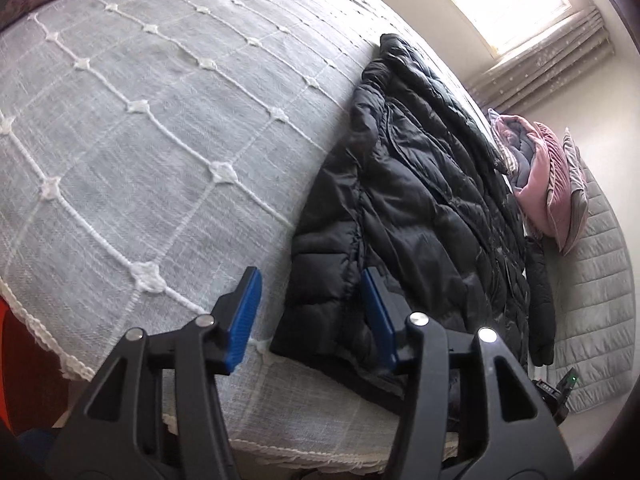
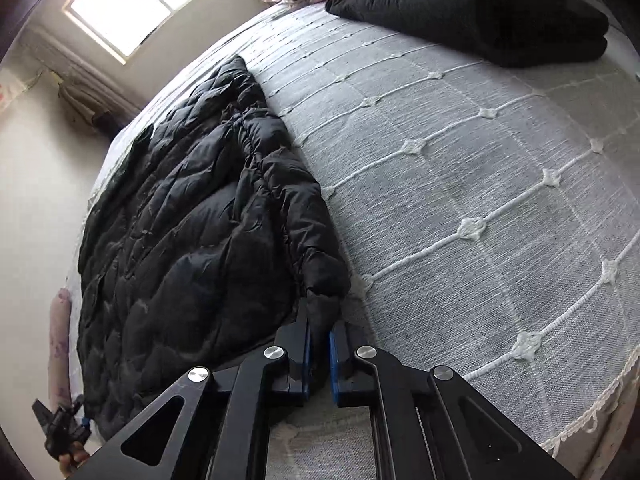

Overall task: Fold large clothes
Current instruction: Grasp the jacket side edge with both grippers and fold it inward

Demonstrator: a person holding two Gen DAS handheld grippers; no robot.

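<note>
Currently we note the black puffer jacket (image 1: 420, 200) lying flat along one side of the bed, on the pale grid-stitched bedspread (image 1: 140, 140), its long axis running away from both grippers toward the window (image 2: 132, 4). Our right gripper (image 2: 319, 344) has its jaws pressed onto a corner of the jacket's near edge, the fabric bunched between the blue pads (image 2: 333, 344). Our left gripper (image 1: 310, 312) hangs with jaws spread, straddling the other near corner without touching it; that corner lies just ahead, between the pads. We judge the left needs to drop and pinch before any fold along the long axis can start. No containers in view. A second dark garment (image 2: 480, 12) sits folded at the far side, beside pink bedding (image 1: 536, 184).
</note>
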